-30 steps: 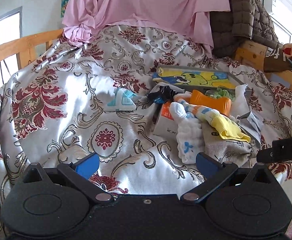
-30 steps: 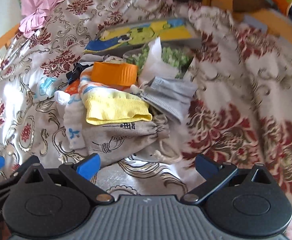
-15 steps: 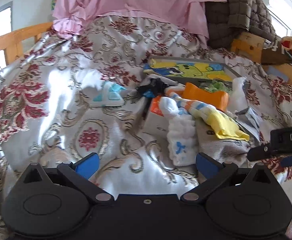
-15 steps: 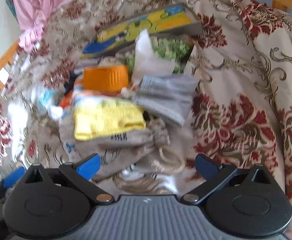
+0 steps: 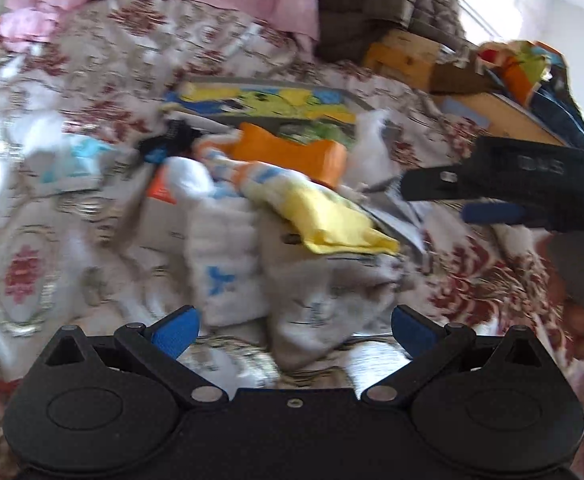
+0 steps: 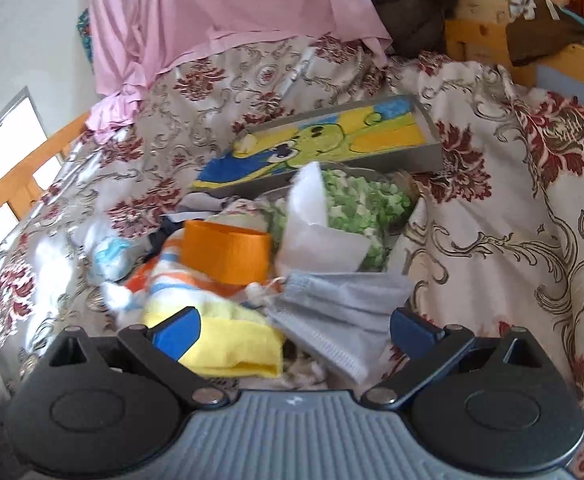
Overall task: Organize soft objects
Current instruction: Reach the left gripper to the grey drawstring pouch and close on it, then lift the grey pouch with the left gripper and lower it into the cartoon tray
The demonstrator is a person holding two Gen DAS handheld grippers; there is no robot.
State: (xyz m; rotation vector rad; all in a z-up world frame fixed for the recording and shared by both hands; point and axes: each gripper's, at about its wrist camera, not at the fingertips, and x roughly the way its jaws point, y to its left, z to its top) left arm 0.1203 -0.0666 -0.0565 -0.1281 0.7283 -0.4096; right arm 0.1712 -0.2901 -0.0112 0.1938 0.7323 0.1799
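Note:
A heap of soft things lies on the floral bedspread [image 6: 511, 208]. On top is a yellow-cuffed striped sock [image 6: 228, 340] [image 5: 331, 220], beside it a grey face mask [image 6: 339, 300], an orange piece [image 6: 228, 256] [image 5: 292, 152], a white cloth with blue print [image 5: 224, 268] and a beige printed pouch [image 5: 323, 300]. My left gripper [image 5: 292, 326] is open just before the white cloth and the pouch. My right gripper [image 6: 293, 326] is open, low over the sock and mask; in the left wrist view the right gripper [image 5: 491, 196] reaches in from the right.
A grey box with a yellow and blue cartoon lid [image 6: 331, 144] holds green and white bits [image 6: 355, 204] behind the heap. Pink cloth [image 6: 232, 12] and a brown quilt [image 5: 387, 12] are piled at the back. A wooden bed rail [image 6: 24, 184] runs along the left.
Both grippers have moved in toward the heap. The right one now hangs right over the sock and mask, and the left one has swung right and closer. Both stay open.

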